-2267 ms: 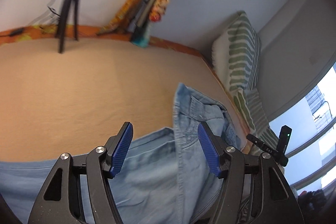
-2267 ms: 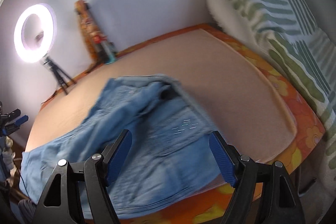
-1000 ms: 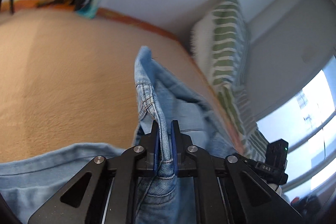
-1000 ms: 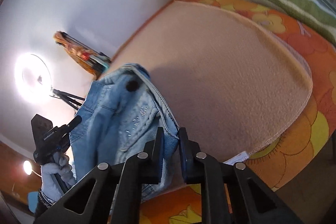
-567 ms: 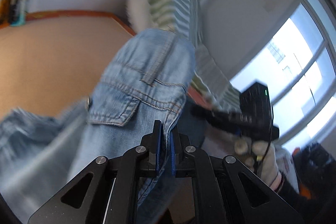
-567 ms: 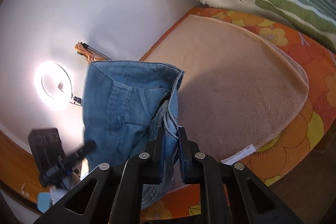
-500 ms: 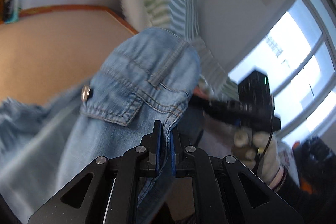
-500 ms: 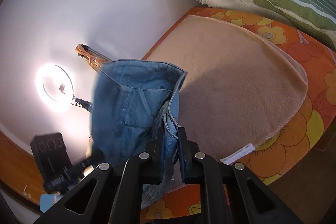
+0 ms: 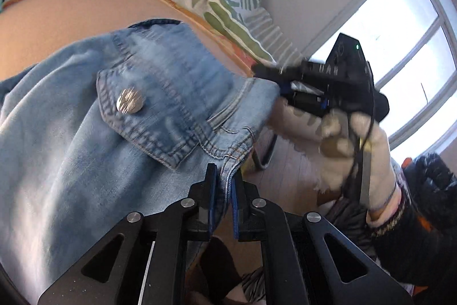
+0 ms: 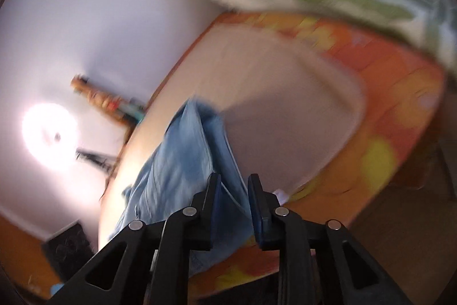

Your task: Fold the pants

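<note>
Left tongs clamped on jeans

The left gripper points forward and slightly up, its two blue-padded fingers drawn nearly together with only a narrow slot between them, clamped on a seam of the pants. The right gripper shows in its own blurred view with a wider gap between its fingers; denim lies in that gap, but the smear makes it hard to say whether the pads press on it. Seen from the left wrist, the right hand, in a pale glove, is wrapped around the right gripper's black handle, wrist bent downward.
</note>
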`<action>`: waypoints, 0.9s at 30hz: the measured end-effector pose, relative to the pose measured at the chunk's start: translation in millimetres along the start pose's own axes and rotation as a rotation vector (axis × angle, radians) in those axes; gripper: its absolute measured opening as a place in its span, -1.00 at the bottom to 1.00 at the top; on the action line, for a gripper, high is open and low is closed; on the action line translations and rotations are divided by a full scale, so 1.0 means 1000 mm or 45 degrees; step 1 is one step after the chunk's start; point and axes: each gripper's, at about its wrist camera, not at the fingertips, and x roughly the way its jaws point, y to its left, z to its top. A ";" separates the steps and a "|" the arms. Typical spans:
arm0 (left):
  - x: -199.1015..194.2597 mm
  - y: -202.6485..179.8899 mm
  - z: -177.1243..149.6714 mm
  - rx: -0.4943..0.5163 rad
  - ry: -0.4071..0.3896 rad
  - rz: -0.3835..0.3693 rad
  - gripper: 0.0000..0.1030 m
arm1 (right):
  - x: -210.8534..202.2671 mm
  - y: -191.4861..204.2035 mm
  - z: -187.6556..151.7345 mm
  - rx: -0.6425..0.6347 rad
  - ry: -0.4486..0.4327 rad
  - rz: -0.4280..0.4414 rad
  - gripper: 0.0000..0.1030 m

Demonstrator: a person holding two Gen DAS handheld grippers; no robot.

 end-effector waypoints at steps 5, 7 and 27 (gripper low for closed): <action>-0.039 -0.019 -0.008 0.080 -0.092 0.039 -0.70 | -0.020 0.033 0.007 -0.168 -0.128 0.024 -0.29; -0.061 -0.021 -0.013 0.097 -0.139 0.074 -0.60 | -0.013 0.055 0.005 -0.270 -0.111 0.061 -0.26; -0.297 0.096 -0.134 -0.209 -0.564 0.819 0.07 | 0.163 0.242 -0.066 -0.974 0.310 0.144 0.03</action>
